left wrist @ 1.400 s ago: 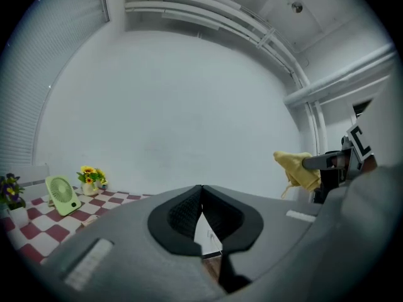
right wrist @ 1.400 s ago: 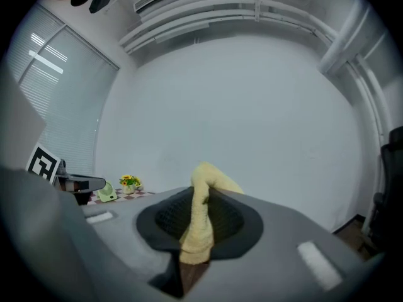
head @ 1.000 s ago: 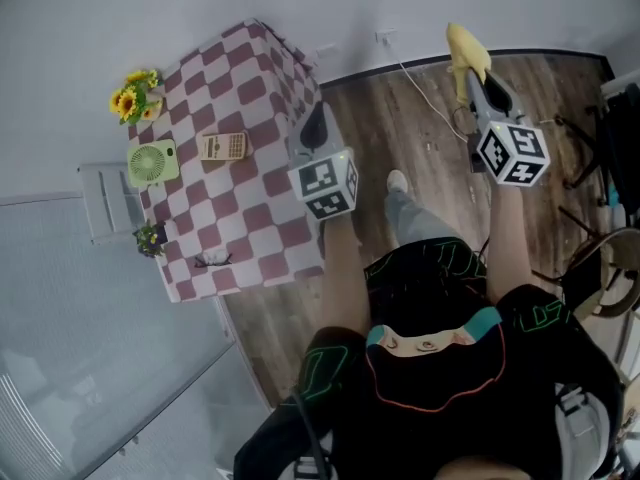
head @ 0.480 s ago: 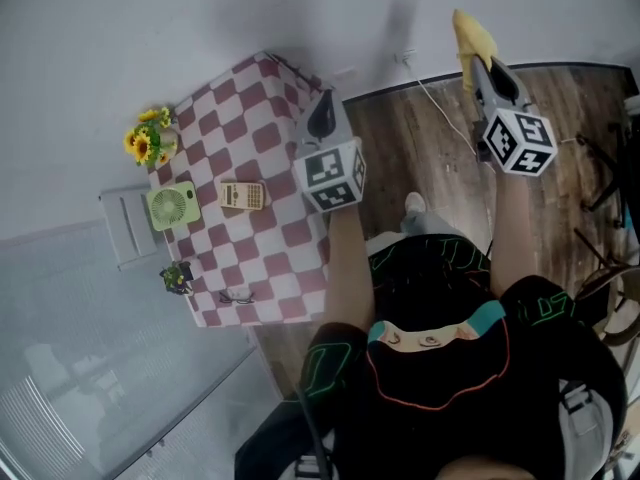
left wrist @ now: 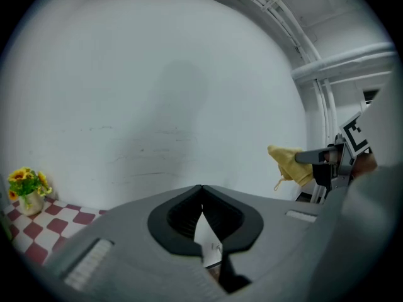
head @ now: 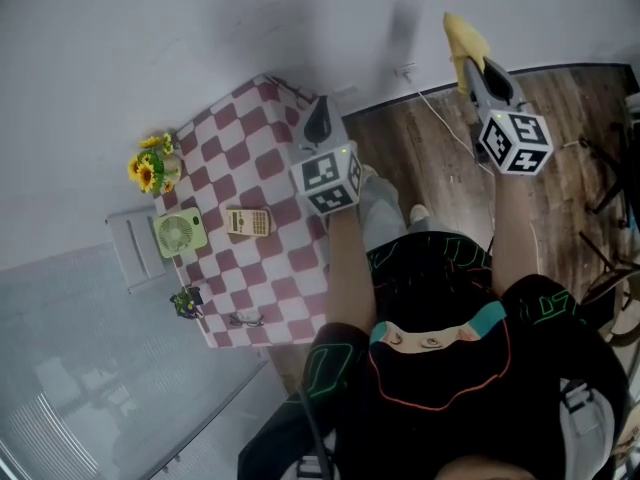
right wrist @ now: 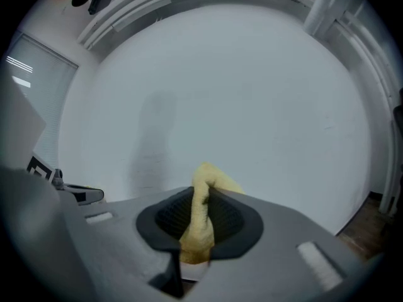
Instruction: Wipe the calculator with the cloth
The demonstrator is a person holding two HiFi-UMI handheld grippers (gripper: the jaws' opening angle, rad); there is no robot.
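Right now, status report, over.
Left hand-held gripper shut, empty. Right hand-held gripper shut on cloth, away from table. Calculator on table, fan beside it.

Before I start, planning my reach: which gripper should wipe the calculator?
Probably the right gripper: its jaws are shut on the cloth. The left gripper is nearer the calculator but shut, empty.

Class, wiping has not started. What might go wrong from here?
1. The right gripper pinches the yellow cloth by a bunched fold; it may slip out under wiping pressure.
2. The calculator lies loose beside the green fan; with the left gripper shut and held away, a wipe may shove it.
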